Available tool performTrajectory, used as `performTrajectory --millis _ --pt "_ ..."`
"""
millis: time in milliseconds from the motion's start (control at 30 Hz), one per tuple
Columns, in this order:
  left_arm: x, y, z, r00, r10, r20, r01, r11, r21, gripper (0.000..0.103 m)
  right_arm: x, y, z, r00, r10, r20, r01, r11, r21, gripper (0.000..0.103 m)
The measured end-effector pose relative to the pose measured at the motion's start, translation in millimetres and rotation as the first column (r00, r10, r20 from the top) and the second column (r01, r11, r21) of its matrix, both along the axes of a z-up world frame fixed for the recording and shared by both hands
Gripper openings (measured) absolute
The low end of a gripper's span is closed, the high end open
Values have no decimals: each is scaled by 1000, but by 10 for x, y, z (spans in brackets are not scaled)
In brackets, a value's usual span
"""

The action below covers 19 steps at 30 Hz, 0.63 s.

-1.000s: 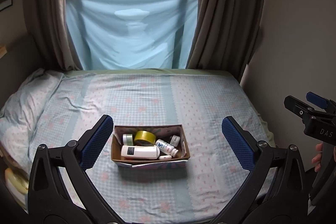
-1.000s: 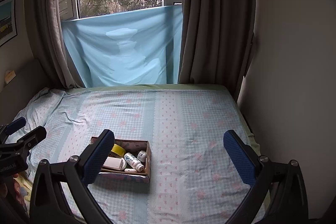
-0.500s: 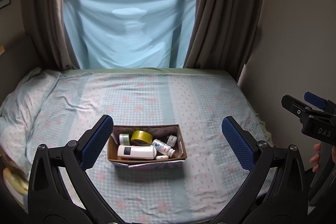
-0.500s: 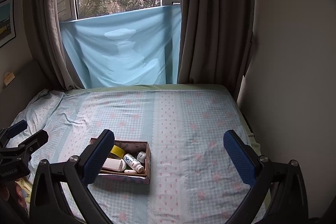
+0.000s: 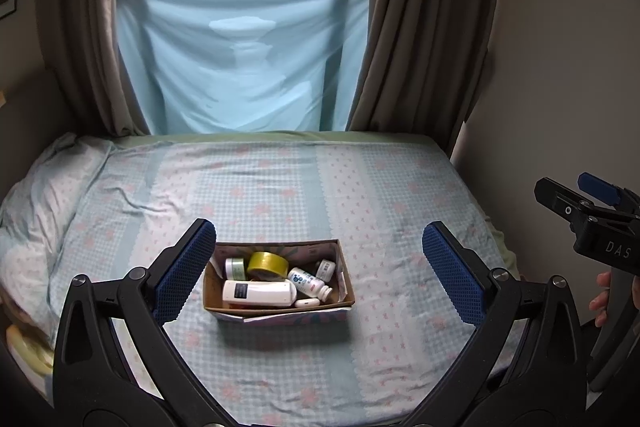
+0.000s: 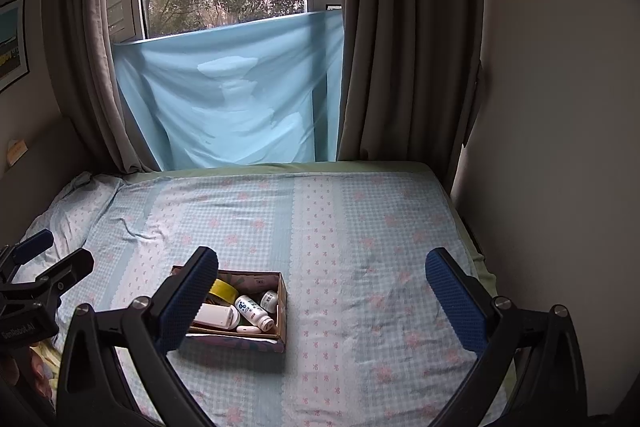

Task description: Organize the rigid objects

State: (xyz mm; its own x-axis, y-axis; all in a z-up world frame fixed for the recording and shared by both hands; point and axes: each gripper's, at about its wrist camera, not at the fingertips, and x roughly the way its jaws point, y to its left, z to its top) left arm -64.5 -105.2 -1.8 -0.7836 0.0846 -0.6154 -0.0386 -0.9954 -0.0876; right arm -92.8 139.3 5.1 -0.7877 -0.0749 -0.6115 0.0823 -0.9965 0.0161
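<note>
- Left gripper (image 5: pixel 319 269): fingers spread wide and holding nothing, raised above the bed (image 5: pixel 400 187) so the box stays framed between them.
- Right gripper (image 6: pixel 322 301): likewise spread wide and holding nothing, with the box ahead and to its left.
- Cardboard box (image 5: pixel 276 307): rests on the bedsheet just ahead of the left gripper. It contains the white bottle (image 5: pixel 258 293) lying flat, the yellow tape roll (image 5: pixel 267 265), a small jar (image 5: pixel 235 267) and two small bottles (image 5: pixel 310 282).
- Judgement: objects gathered in the box fit either a finished sort or a stock awaiting unpacking.
- Beyond: blue cloth (image 5: pixel 240 67) across the window.
</note>
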Motion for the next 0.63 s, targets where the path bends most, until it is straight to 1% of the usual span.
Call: performTrajectory --millis 67,167,233,300,367,500,633 --pt "-12 4 4 1000 0 -1 0 1000 2 103 -8 0 3 1000 -1 -1 1 1000 -5 103" --pt "16 5 40 999 9 -36 -9 1000 4 103 -10 -5 5 1000 -4 -5 4 1000 -1 103" --pt "21 -8 61 999 13 -48 -12 1000 21 103 -14 -3 6 1000 -4 -5 4 1000 -4 103" --pt "0 -31 58 999 6 -43 -4 999 48 103 -18 -7 4 1000 -4 -4 4 1000 -3 103" --pt "-6 -50 43 999 12 -40 -9 998 59 103 -28 -6 7 1000 -3 -2 3 1000 -10 103" --pt "-9 -44 30 999 25 -40 -24 999 37 103 -28 -3 12 1000 -7 -3 7 1000 -6 103" --pt "22 -41 54 997 41 -63 -40 999 21 103 -30 -7 12 1000 -10 -4 10 1000 -6 103"
